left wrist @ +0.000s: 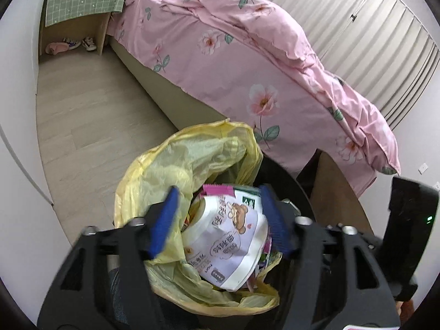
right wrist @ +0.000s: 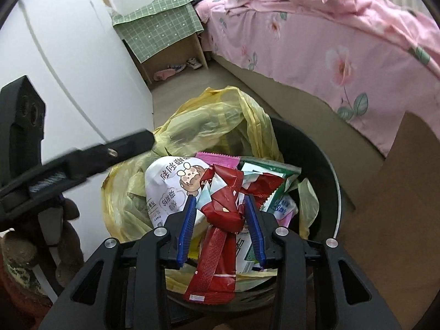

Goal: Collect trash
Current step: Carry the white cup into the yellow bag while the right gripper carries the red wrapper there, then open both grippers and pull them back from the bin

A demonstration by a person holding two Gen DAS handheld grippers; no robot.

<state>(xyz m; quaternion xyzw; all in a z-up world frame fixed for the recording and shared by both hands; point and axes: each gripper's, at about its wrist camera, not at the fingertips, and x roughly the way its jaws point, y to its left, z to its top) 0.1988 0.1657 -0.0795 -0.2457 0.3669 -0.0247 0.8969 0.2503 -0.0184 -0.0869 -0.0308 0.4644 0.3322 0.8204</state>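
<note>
Where bin point(right wrist: 327, 165) gapes, red wrapper point(right wrist: 220, 236) lengthwise between pads.

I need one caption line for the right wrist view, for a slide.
Right gripper holds a crumpled red wrapper over a black bin lined with a yellow bag.

A pink floral quilt point(left wrist: 247, 63) covers the bed beside a green-clothed bedside cabinet point(right wrist: 162, 27).
</note>
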